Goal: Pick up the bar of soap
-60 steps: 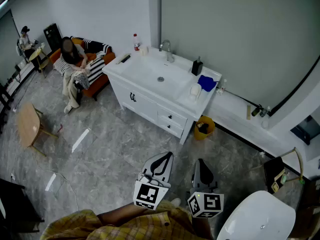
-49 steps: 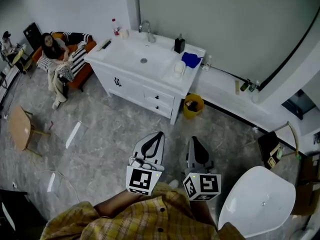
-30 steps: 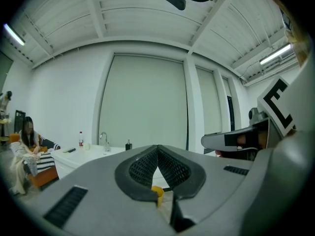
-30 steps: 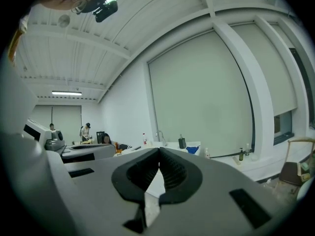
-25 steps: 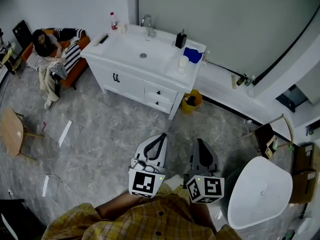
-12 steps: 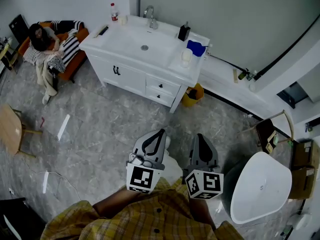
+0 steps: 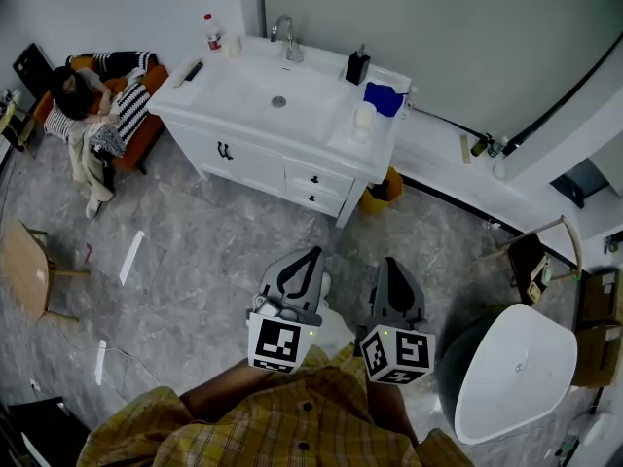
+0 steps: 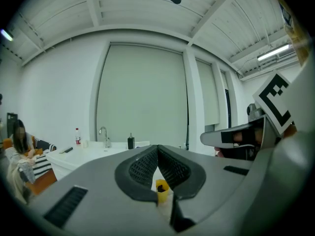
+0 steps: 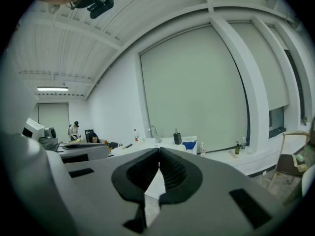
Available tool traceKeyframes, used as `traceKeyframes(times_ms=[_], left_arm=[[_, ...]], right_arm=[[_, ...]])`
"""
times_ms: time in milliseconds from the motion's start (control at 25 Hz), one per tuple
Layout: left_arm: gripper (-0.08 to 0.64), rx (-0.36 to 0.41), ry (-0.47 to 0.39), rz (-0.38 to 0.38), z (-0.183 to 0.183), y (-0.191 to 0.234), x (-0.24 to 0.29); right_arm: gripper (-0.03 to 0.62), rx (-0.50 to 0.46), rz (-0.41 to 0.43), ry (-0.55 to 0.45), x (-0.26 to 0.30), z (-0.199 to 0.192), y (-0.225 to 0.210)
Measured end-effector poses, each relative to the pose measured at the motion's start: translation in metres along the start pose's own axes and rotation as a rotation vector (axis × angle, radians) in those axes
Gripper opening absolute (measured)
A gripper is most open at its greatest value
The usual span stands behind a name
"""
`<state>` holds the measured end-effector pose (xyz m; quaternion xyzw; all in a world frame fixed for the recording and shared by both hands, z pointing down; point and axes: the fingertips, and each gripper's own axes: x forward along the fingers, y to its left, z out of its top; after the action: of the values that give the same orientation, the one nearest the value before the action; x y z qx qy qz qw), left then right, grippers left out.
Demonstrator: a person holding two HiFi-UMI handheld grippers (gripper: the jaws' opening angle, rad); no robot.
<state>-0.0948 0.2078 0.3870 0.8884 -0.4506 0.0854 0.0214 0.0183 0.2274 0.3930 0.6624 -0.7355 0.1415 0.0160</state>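
Note:
A white vanity (image 7: 243,115) with a sink stands across the floor, well ahead of both grippers. On its right end sit a small white object (image 7: 364,118) that may be the soap, a blue cloth (image 7: 385,98) and a black dispenser (image 7: 357,66). My left gripper (image 7: 311,254) and right gripper (image 7: 389,263) hang side by side over the grey floor, both shut and empty. In the left gripper view the left gripper (image 8: 157,150) points at the vanity (image 8: 93,154). The right gripper (image 9: 158,154) faces the dispenser (image 9: 177,137) and cloth (image 9: 189,145).
A yellow bin (image 7: 382,191) stands at the vanity's right foot. A person sits on an orange sofa (image 7: 146,115) at left. A white tub (image 7: 516,368) is near my right, a wooden stool (image 7: 24,266) far left, a wooden chair (image 7: 545,261) right.
The vanity has drawn a little nearer in the head view as both grippers travel toward it together. Both stay shut and empty.

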Motion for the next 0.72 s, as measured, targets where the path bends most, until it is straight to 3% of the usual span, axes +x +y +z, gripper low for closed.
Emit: traceKeyframes(times_ms=[720], left_arm=[[0.012, -0.016, 0.086, 0.000, 0.037, 0.078, 0.223]], right_arm=[[0.021, -0.007, 0.034, 0.082, 0.215, 0.065, -0.081]])
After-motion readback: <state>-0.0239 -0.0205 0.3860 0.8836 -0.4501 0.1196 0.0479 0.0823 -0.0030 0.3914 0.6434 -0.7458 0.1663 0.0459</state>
